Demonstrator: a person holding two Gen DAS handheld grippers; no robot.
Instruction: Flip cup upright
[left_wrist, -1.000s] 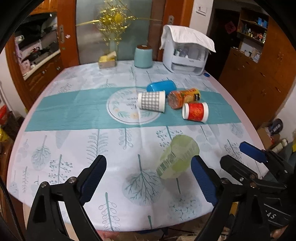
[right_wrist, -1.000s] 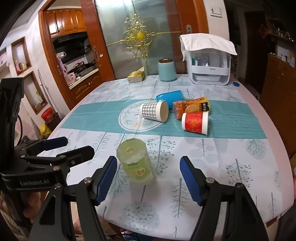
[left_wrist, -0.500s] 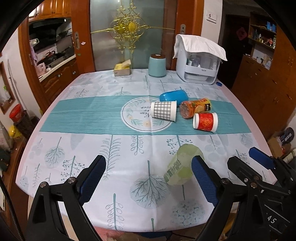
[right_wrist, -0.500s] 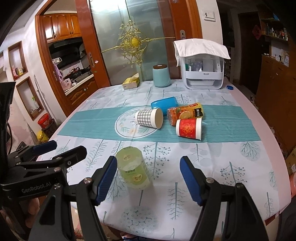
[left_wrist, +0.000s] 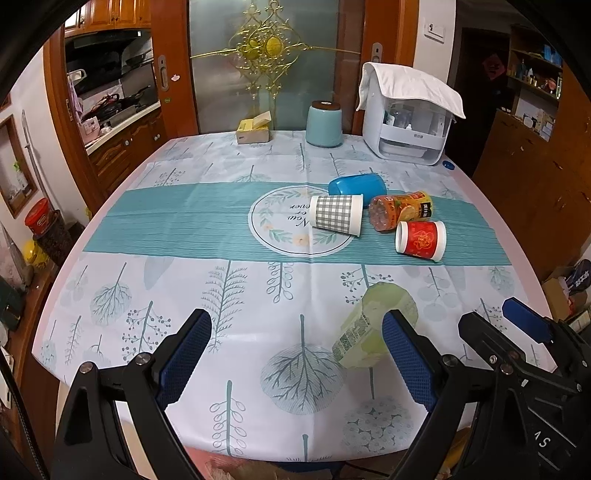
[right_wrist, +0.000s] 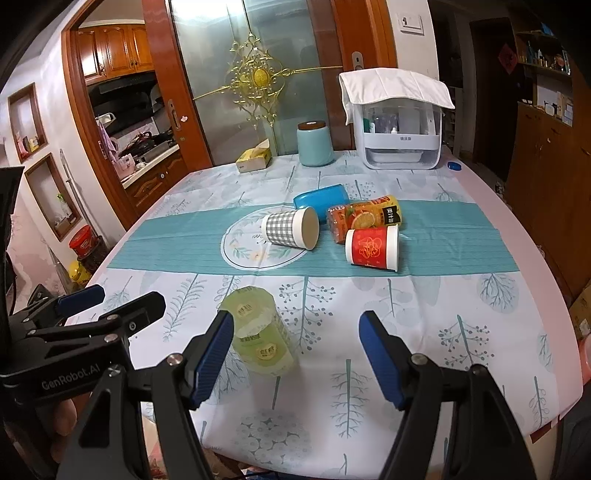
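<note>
Nearest the table edge, both tools hang with jaws spread wide and nothing between the pads: the left gripper and the right gripper are empty, side by side over the near part of the tablecloth.

Just beyond them stands a translucent green cup, sealed top up and resting on its base, close by the right gripper's left finger. Judging by its posture, this one looks already righted and let go.

Farther out, on the teal band across the middle of the table, four containers lie on their sides in a cluster: a grey checked paper cup, a red paper cup to its right, an orange juice bottle between and behind them, and a blue cup beyond.

So the work seems only partly done, and the checked or the red cup is probably next.

At the far edge sit a pale blue canister, a tissue box and a white towel-draped dispenser.
</note>
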